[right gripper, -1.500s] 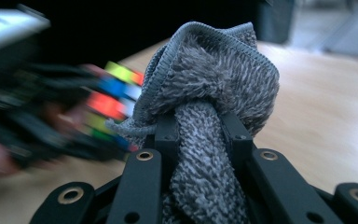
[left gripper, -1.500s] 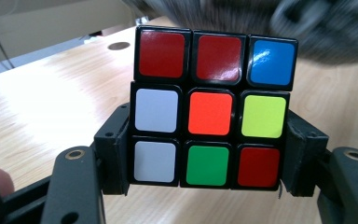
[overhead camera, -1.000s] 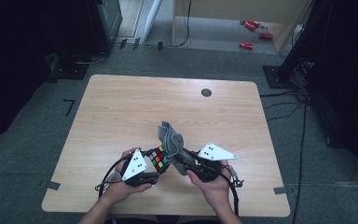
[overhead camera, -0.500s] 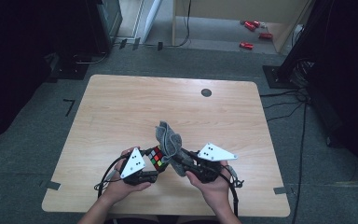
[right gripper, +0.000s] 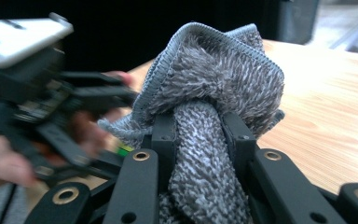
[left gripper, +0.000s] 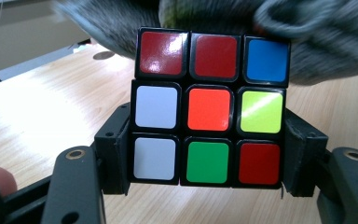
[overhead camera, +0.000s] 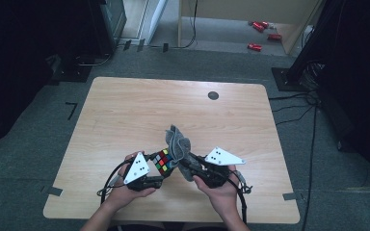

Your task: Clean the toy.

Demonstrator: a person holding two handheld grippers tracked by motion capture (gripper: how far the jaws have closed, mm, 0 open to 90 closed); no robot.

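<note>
Left gripper (left gripper: 207,186) is clamped on a puzzle cube (left gripper: 209,107), jaws pressing its two lower sides; the cube sits upright between them, above the table (overhead camera: 125,120) near the person's edge. Right gripper (right gripper: 200,154) is closed on a bunched grey cloth (right gripper: 214,79), which bulges up past its jaw tips and hangs against the cube's far, upper side.

Judged step: wiping the cube with the cloth.

Risks:
- The left jaws hold only the cube's bottom layer; a sideways push from the cloth could twist the upper layers or lever the cube out.
- The cloth is pinched as a loose wad; dragging it may pull it free of the right jaws.
- A cloth loop may snag a cube corner.
</note>
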